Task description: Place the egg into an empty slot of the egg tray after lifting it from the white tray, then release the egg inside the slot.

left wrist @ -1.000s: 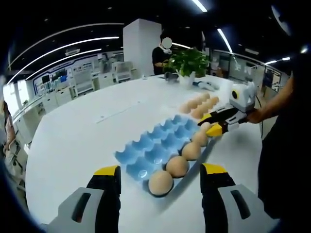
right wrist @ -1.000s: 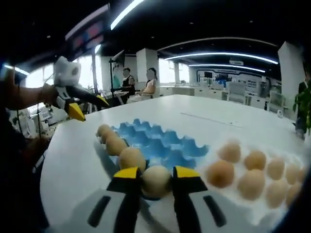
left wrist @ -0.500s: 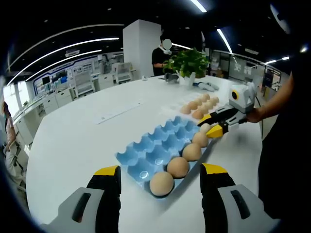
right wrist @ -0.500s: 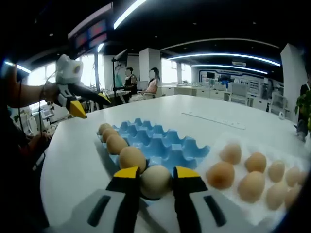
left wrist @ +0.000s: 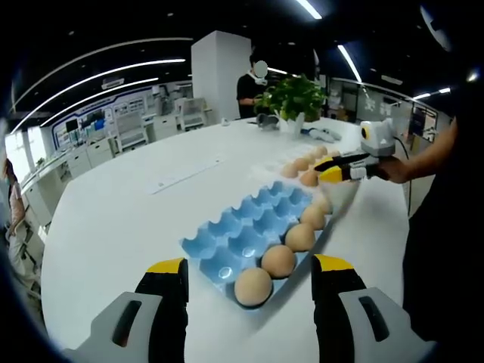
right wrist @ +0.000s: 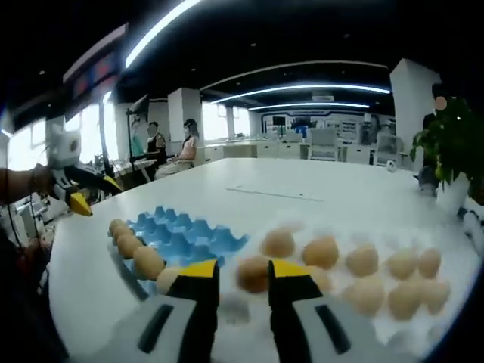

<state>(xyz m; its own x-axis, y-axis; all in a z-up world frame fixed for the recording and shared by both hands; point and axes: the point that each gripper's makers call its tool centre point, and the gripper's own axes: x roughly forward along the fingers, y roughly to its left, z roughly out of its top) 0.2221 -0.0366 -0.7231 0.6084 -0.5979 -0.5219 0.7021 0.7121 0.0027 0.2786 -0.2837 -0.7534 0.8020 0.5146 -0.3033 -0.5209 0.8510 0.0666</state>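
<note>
1. On the white tray (right wrist: 454, 318), just beside the blue egg tray (right wrist: 189, 236), loose brown eggs are lying in rows; the nearest egg (right wrist: 252, 274) is sitting right ahead of the right gripper (right wrist: 240, 274), seen between its jaw tips.
2. That egg is looking smooth, pale brown and blurred; it is likely light, brittle and slippery, so a gentle hold across its widest part would be safest.
3. The right gripper's jaws are standing apart and holding nothing; whether they are touching the egg is unclear.
4. In the egg tray (left wrist: 249, 227), five eggs are filling the row nearest the person, with an end egg (left wrist: 252, 286) closest to the left gripper (left wrist: 249, 274); the other slots are lying empty.
5. The left gripper is hanging wide open, holding nothing, near that end of the egg tray.
</note>
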